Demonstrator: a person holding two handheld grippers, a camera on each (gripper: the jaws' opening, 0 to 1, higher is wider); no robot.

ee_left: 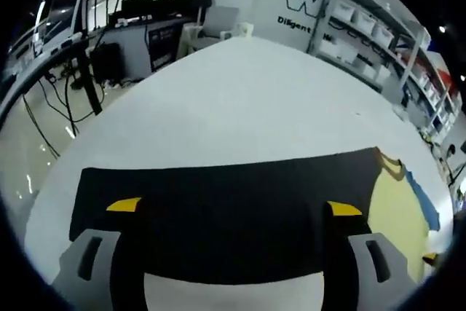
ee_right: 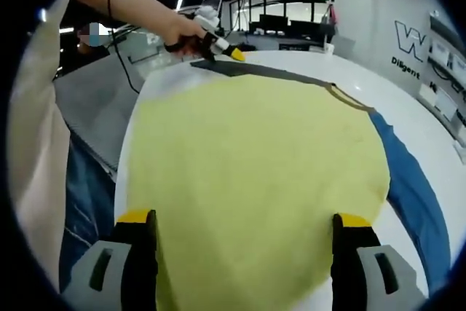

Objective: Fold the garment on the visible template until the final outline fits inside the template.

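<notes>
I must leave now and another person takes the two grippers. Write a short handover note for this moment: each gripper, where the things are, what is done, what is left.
Left gripper: jaws open, empty, hovering over the black part of the garment. In the right gripper view it shows at the far edge, held by the person's hand.
Right gripper: jaws open, empty, above the yellow part of the garment.
The garment lies spread flat on the white table; a blue strip shows along its edge beside the yellow part.
Done: garment laid out; no fold can be seen.
Left: grasp an edge and fold until it fits the template.
</notes>
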